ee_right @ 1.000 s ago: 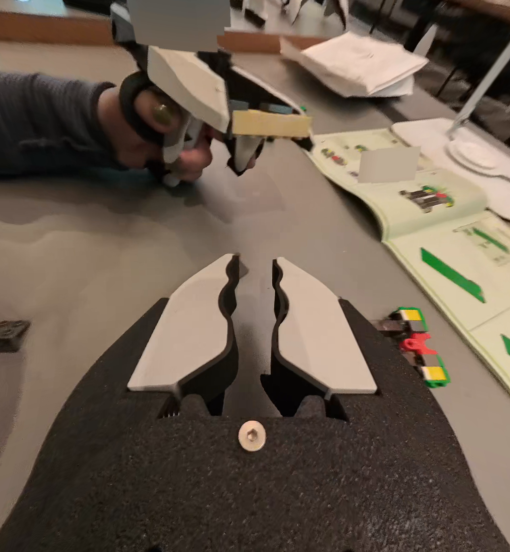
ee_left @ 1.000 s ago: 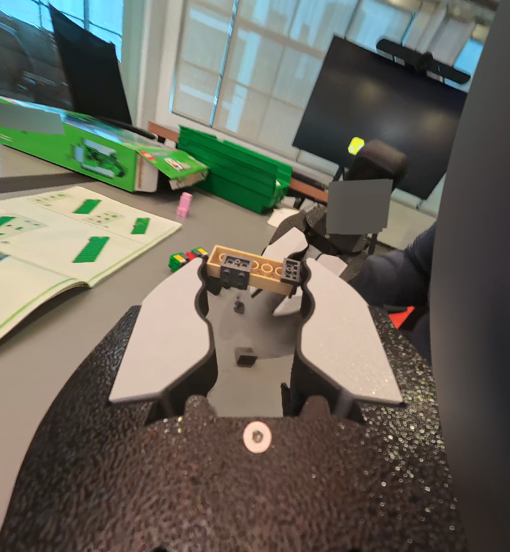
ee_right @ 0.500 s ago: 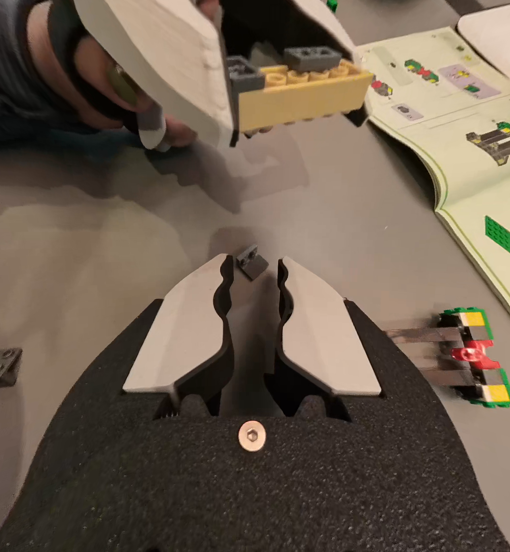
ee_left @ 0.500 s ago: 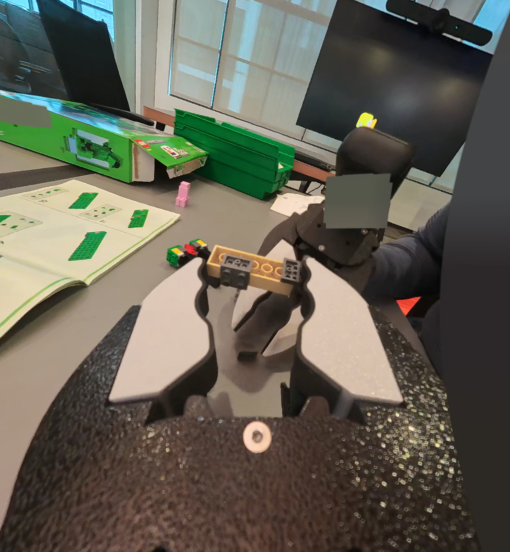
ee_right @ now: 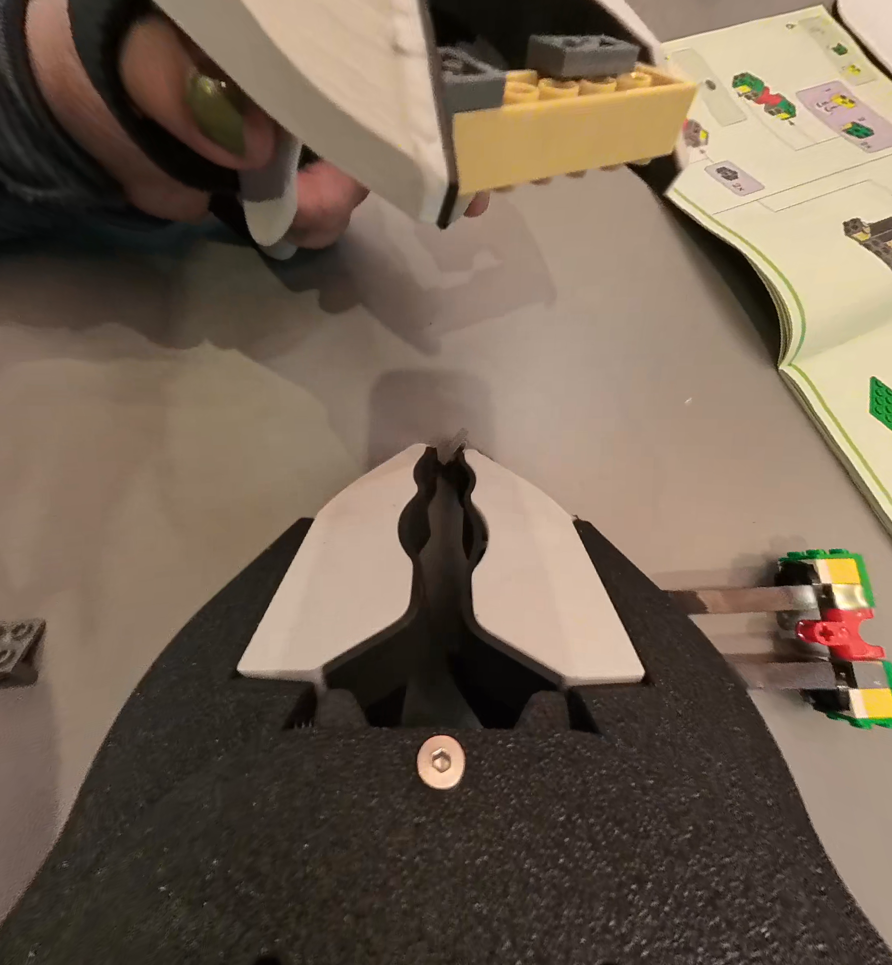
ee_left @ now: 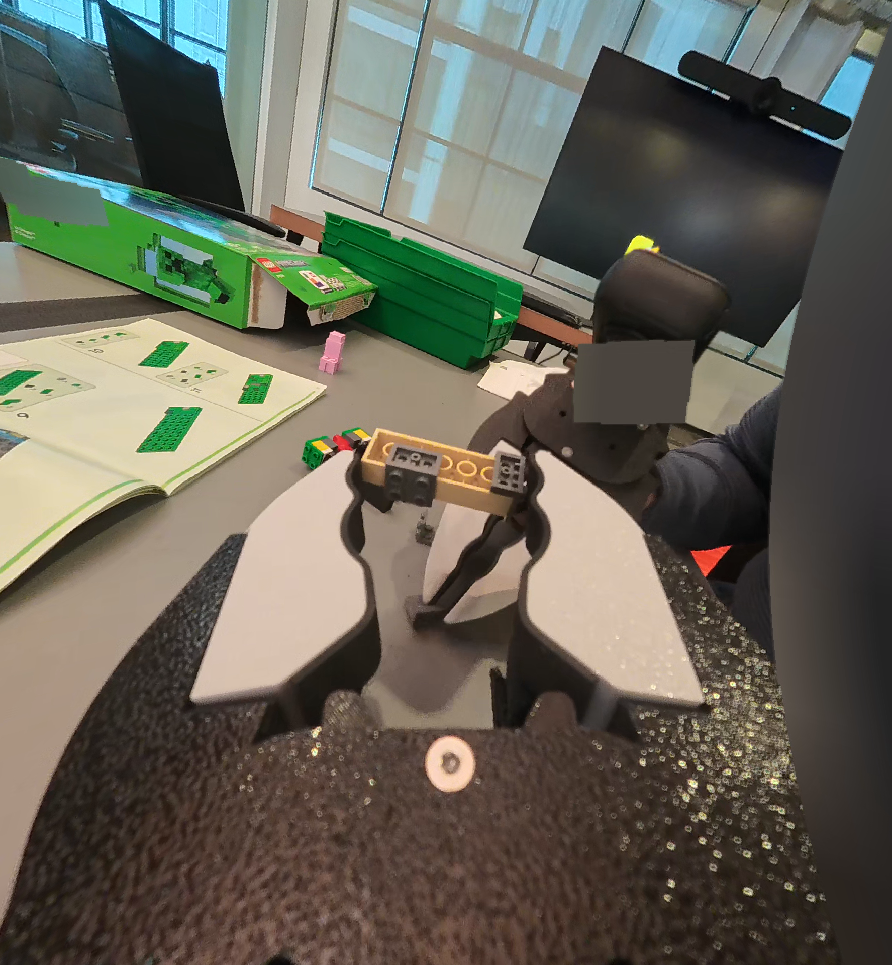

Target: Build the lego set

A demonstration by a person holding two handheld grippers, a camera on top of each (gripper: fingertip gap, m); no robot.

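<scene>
My left gripper [ee_left: 441, 478] is shut on a tan brick [ee_left: 467, 472] that carries two dark grey pieces [ee_left: 413, 470], and holds it above the grey table [ee_left: 120, 600]. The brick also shows at the top of the right wrist view [ee_right: 564, 130]. My right gripper [ee_right: 451, 459] sits low on the table below the brick, its fingers closed on a small dark grey piece [ee_right: 454, 449]. From the left wrist view, the right gripper [ee_left: 423, 613] points down at the table with that piece [ee_left: 425, 616] at its tips.
An open instruction booklet [ee_right: 825, 235] lies to the right. A green, yellow and red sub-assembly [ee_right: 840, 637] sits beside my right gripper. A grey plate [ee_right: 2, 650] lies at the left. A green box [ee_left: 172, 261], green bins [ee_left: 423, 308] and a pink figure [ee_left: 333, 352] stand farther back. The gap from one gripper's tips to the other's is roughly 9 centimetres.
My right gripper moved forward under the held tan brick and closed its fingers on the small dark grey piece. My left gripper kept hold of the tan brick.
</scene>
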